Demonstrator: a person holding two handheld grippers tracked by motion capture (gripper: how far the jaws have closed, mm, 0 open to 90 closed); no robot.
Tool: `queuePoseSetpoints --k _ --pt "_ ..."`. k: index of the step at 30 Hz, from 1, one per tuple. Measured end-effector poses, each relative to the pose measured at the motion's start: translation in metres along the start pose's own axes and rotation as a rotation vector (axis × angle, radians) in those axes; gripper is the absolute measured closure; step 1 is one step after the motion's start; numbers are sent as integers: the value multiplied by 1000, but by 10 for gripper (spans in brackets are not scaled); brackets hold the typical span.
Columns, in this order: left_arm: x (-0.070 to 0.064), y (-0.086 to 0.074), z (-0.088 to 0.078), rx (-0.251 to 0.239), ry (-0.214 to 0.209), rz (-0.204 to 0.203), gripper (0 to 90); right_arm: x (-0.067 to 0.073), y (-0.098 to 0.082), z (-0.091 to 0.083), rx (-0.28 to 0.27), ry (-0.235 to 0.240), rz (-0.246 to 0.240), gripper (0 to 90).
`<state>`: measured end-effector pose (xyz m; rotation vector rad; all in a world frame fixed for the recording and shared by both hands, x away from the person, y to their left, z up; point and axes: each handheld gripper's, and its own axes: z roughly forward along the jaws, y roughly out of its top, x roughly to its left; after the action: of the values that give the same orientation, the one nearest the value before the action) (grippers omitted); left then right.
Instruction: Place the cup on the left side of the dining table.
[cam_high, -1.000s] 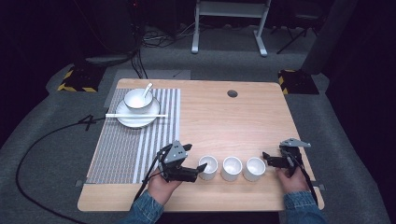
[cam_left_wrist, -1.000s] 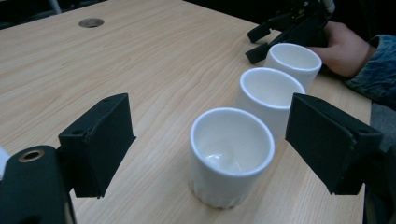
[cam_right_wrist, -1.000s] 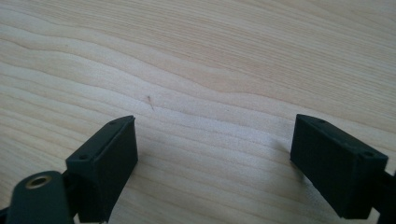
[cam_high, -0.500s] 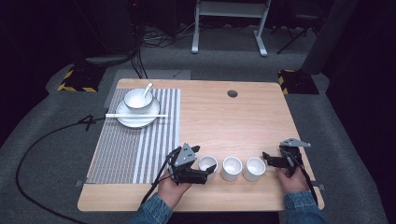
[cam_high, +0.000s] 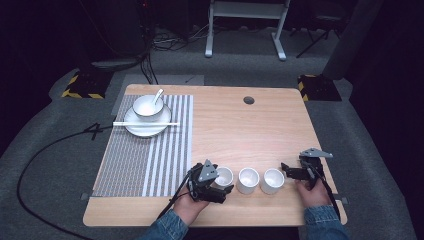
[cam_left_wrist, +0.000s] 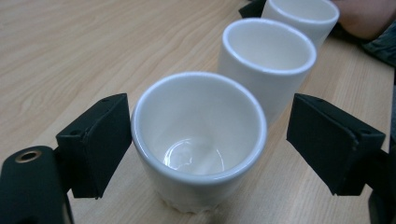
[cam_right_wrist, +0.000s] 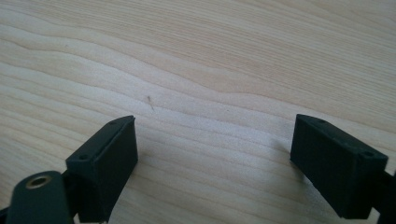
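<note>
1. Left gripper view is showing the left gripper (cam_left_wrist: 198, 154) spread wide around the nearest cup (cam_left_wrist: 198, 140), one pad touching or nearly touching its wall, the other standing clear.
2. Closing well, I judge, is meaning squeezing evenly on the cup's middle, keeping the far pad from nudging the second cup (cam_left_wrist: 266, 60) just behind.
3. Three white cups are standing in a row near the table's (cam_high: 260, 130) front edge; the nearest cup is sitting between the jaws, not yet pinched.
4. Right gripper (cam_right_wrist: 212, 158) is hovering spread over bare wood, holding nothing, just beside the third cup (cam_high: 272, 180).
</note>
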<state>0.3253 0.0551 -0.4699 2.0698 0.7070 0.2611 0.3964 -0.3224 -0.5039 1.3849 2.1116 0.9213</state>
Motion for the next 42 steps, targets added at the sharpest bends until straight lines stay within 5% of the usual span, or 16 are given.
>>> queuePoseSetpoints --k 7,12,16,28,32,42 --pt "4 -9 16 57 -8 -5 156 0 0 0 0 0 0 150" --pt "7 -11 20 51 -39 -31 159 0 0 0 0 0 0 149" --pt "8 -12 19 36 -15 -15 256 0 0 0 0 0 0 149" --pt "5 -11 19 32 7 2 269 0 0 0 0 0 0 150" --pt "5 -8 19 36 -23 -5 273 0 0 0 0 0 0 149" --pt "8 9 4 53 -6 39 273 0 0 0 0 0 0 150"
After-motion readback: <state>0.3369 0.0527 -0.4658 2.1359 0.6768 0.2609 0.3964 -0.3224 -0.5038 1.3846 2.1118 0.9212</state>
